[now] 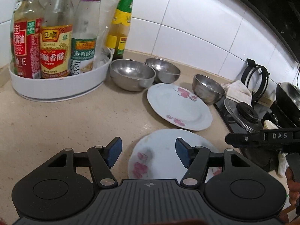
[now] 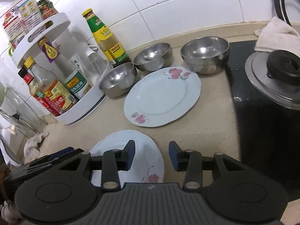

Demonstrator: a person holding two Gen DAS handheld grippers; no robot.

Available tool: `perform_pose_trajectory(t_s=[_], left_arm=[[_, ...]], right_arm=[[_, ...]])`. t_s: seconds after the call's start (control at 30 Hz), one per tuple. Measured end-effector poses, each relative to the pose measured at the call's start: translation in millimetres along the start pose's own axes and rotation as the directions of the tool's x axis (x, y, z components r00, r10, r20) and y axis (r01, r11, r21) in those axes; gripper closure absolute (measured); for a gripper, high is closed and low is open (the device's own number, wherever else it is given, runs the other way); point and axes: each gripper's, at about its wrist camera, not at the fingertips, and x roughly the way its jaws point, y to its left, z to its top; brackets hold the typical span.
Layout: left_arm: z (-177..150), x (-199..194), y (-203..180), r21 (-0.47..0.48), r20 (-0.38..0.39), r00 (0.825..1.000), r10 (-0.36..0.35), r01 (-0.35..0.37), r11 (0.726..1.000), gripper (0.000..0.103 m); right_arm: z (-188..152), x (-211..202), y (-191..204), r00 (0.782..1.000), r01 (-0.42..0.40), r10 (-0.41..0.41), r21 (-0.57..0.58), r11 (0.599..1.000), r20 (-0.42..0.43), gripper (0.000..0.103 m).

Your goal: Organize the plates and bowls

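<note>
Two pale blue plates with pink flowers lie on the beige counter. The near plate lies just under both grippers. The far plate lies beyond it. Three steel bowls stand behind: a left one, a middle one and a right one by the stove. My left gripper is open and empty above the near plate. My right gripper is open and empty over that plate's right edge; its body shows in the left wrist view.
A white turntable rack of sauce bottles stands at the left. A green-labelled bottle stands by the tiled wall. A black stove with a pot lid and a white cloth is on the right.
</note>
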Motion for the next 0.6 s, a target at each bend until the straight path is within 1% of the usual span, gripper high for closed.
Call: perform_pose_trajectory(t_s=[0.13,0.17,0.2,0.23,0.3,0.37,0.43,0.6], left_arm=[[6,1,-4,0.018,0.009,1.0,0.021,-0.022,1.0,0.026],[8,1,-5,0.024,0.014,1.0,0.024,-0.025,0.999,0.025],[10,2,-8,0.031,0.02,0.999,0.029,-0.03,0.999,0.021],[13,2,-11,0.04,0.027,0.999,0.038,-0.039,0.998,0.02],[19,4,-16,0.052,0.038,0.998,0.048,-0.05,0.997,0.02],[24,5,-22,0.056,0.048,0.997,0.059,-0.062,0.996,0.016],[28,7,-28,0.059,0.055,0.996,0.072,-0.075,0.995,0.015],[31,11,-44,0.082,0.066,0.993,0.097,-0.102,0.991,0.014]], right_arm=[[0,3,-5,1.0,-0.003,0.003,0.005,1.0,-0.01,0.064],[2,3,-6,1.0,-0.004,0.004,0.006,1.0,-0.01,0.062],[3,3,-8,1.0,-0.006,0.006,0.007,1.0,-0.008,0.061],[4,3,-10,1.0,-0.007,0.007,0.007,1.0,-0.007,0.058],[9,2,-15,1.0,-0.004,0.004,0.008,1.0,0.002,0.057],[13,2,-20,1.0,-0.007,0.007,0.009,1.0,0.008,0.054],[18,0,-26,1.0,-0.01,0.01,0.011,1.0,0.018,0.051],[25,-7,-37,0.999,-0.029,0.029,0.005,1.0,0.035,0.05]])
